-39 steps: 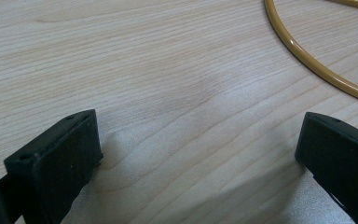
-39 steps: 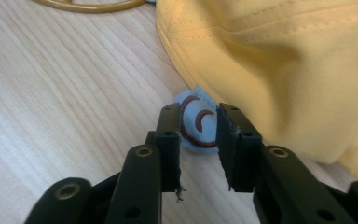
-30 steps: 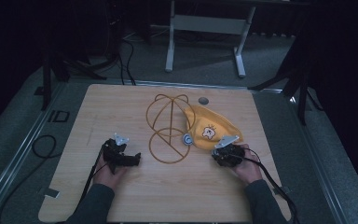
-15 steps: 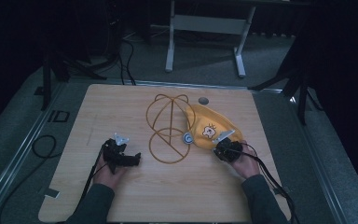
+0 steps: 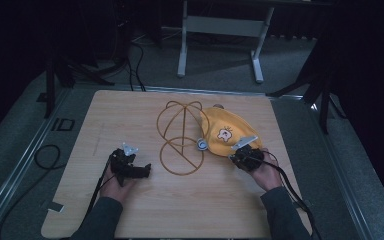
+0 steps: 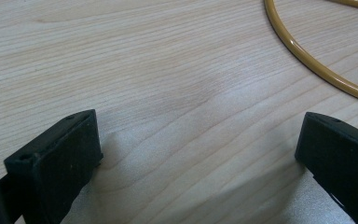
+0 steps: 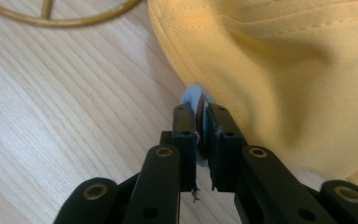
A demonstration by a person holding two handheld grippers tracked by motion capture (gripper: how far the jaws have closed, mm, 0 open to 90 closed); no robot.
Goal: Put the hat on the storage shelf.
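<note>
Our right tool (image 7: pixel 200 140) has slid up to the yellow cap (image 5: pixel 230 132) on the surface (image 5: pixel 130 110) and now pinches its edge, so we can lift it, while our left tool (image 6: pixel 196 154) waits spread wide.

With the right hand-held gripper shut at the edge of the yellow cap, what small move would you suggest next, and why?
Probably a short lift of the cap's edge toward the wire frame. The right hand-held gripper is pinched on a pale blue piece at the rim of the yellow cap, which lies flat beside the frame. The left hand-held gripper rests open on the table, free to steady the frame.
</note>
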